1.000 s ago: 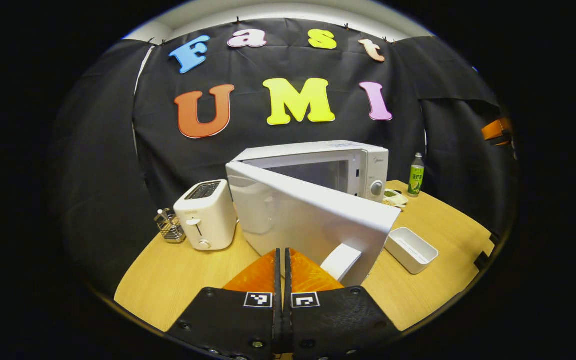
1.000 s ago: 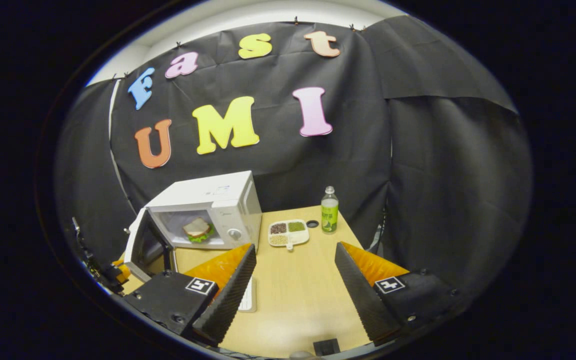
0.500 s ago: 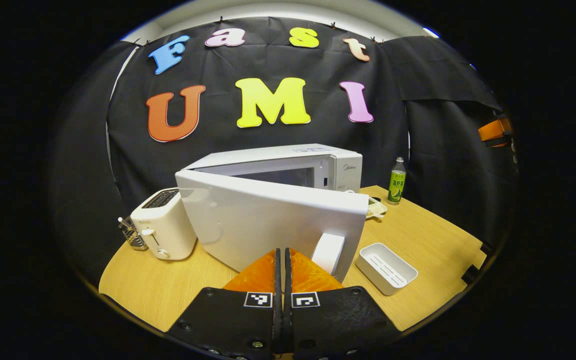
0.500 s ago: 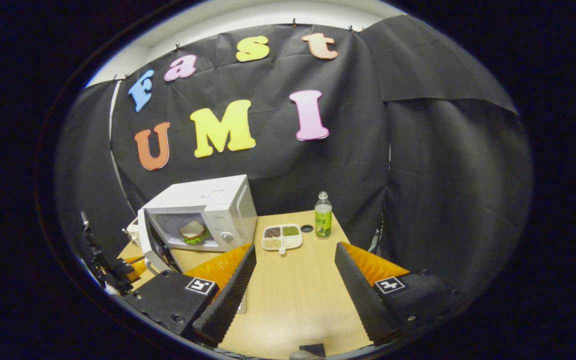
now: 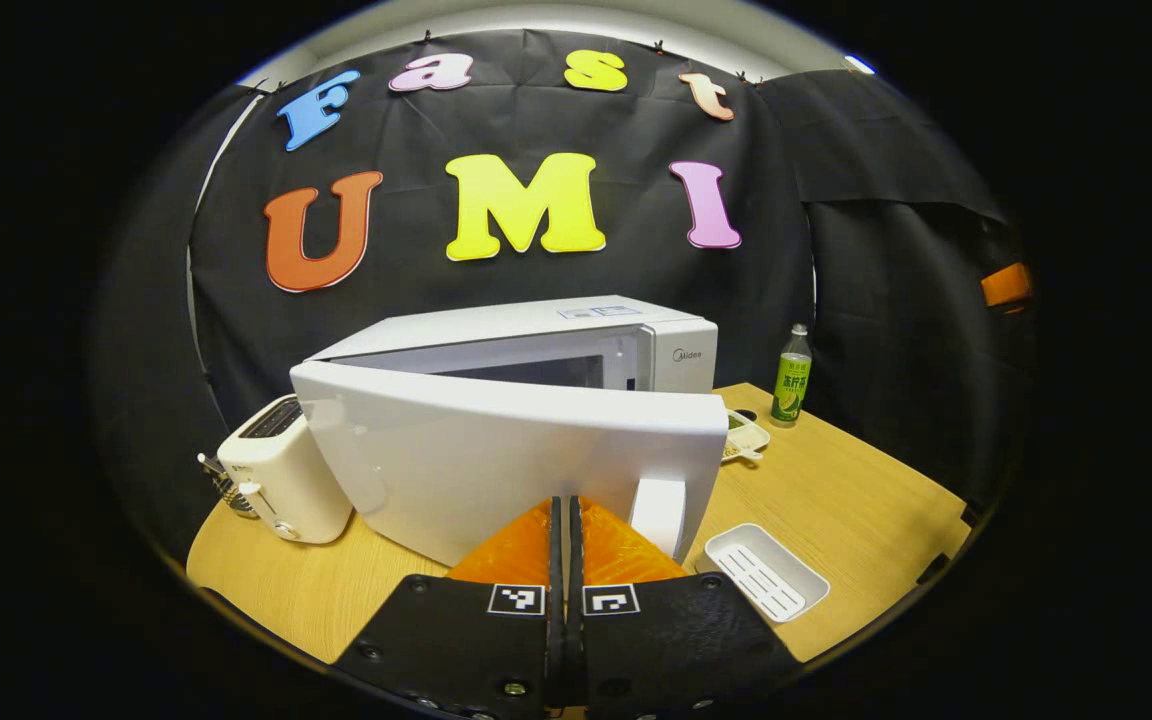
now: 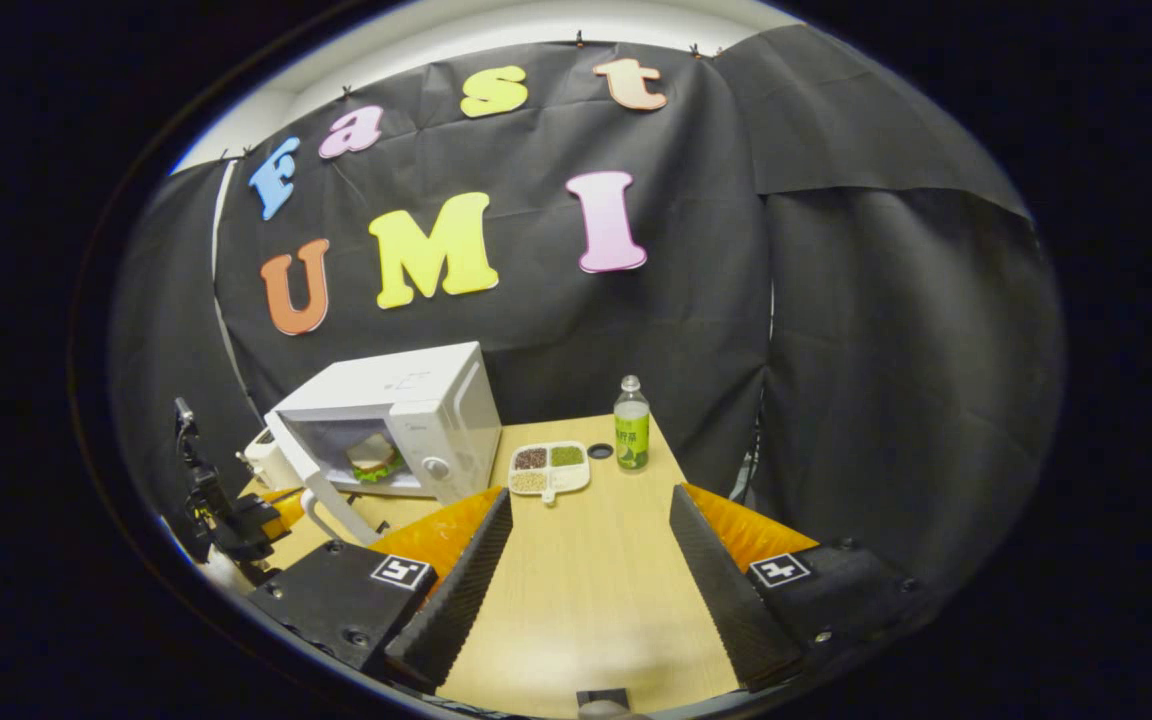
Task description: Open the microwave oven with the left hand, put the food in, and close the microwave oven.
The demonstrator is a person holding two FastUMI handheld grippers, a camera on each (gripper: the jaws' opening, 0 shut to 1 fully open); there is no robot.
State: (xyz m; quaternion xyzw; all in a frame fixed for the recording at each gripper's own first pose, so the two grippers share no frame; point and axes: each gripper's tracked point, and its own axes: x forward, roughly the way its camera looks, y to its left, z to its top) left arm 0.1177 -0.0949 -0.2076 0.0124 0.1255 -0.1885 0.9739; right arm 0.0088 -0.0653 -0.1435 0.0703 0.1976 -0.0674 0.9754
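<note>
The white microwave [image 5: 536,330] stands at the back of the wooden table with its door [image 5: 496,455] partly open, at a narrow angle. My left gripper [image 5: 566,502] is shut with nothing between its fingers, its tips against the door's outer face just left of the handle [image 5: 658,512]. In the right gripper view a sandwich [image 6: 373,457] lies inside the microwave [image 6: 406,400], behind the door [image 6: 321,485], with the left gripper [image 6: 236,522] outside it. My right gripper [image 6: 591,500] hangs open above the table, holding nothing.
A white toaster [image 5: 276,480] stands left of the microwave. A white tray [image 5: 764,572] lies near the front right. A divided plate of grains [image 6: 548,468], a dark cap [image 6: 599,451] and a green bottle [image 6: 631,430] sit right of the microwave.
The microwave door has swung further toward shut, with my left gripper following against its outer face. The right gripper has stayed open and barely shifted.
</note>
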